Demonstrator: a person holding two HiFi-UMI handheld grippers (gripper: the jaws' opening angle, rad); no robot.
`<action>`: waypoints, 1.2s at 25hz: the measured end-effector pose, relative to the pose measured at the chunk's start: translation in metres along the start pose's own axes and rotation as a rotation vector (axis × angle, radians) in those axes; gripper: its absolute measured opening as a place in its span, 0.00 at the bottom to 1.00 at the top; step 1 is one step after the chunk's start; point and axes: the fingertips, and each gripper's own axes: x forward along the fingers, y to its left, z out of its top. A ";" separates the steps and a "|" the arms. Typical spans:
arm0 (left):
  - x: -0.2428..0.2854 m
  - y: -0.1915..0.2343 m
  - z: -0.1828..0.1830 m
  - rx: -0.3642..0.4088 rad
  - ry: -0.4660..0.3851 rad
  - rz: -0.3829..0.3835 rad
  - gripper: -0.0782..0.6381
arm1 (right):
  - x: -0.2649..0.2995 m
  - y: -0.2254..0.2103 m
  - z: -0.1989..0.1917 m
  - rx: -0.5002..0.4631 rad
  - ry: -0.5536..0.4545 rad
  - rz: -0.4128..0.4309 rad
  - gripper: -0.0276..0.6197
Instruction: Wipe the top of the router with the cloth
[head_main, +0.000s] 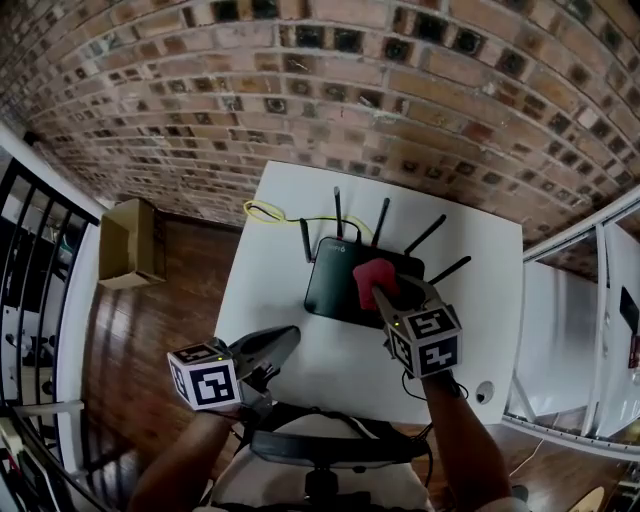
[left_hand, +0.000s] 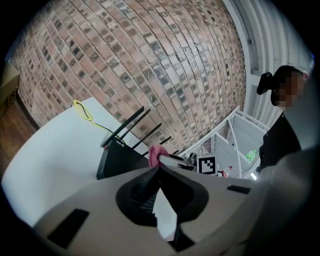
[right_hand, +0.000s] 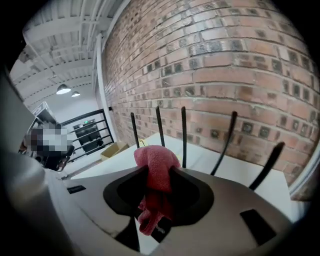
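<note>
Examining the working end first: the right gripper (right_hand: 159, 175) has its jaws nearly closed, clamped on the bunched red cloth (right_hand: 156, 159), which bulges out beyond the tips and hangs in a fold behind them. The left gripper (left_hand: 160, 169) has its jaws together at the tips and carries nothing. The router (head_main: 345, 285), a flat black unit, lies on the white table (head_main: 290, 195), toward its far half. Its long axis runs across the table from left to right in the head view, slightly slanted, and its antennas (head_main: 381, 222) stand along the far edge. In the head view the cloth sits over the near right part of the router's top, so the surface to be wiped lies directly below and to the left of the right gripper. Whether the cloth is already pressing on the top cannot be determined. The right gripper is plainly the nearer one; the left gripper is at the near left edge of the table, well apart from the router. In my judgement, the coming move is to lower the cloth onto the top and stroke leftward along the long axis, keeping short of the antennas at the far edge.
</note>
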 end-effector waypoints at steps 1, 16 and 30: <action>-0.004 0.003 0.003 0.003 -0.003 -0.001 0.14 | 0.008 0.005 0.012 -0.022 -0.010 0.002 0.28; -0.028 0.028 0.037 -0.004 -0.055 0.007 0.14 | 0.060 0.064 0.187 -0.397 -0.248 -0.015 0.27; -0.022 0.037 0.036 -0.030 -0.064 0.027 0.14 | 0.085 0.073 0.144 -0.476 -0.145 0.118 0.27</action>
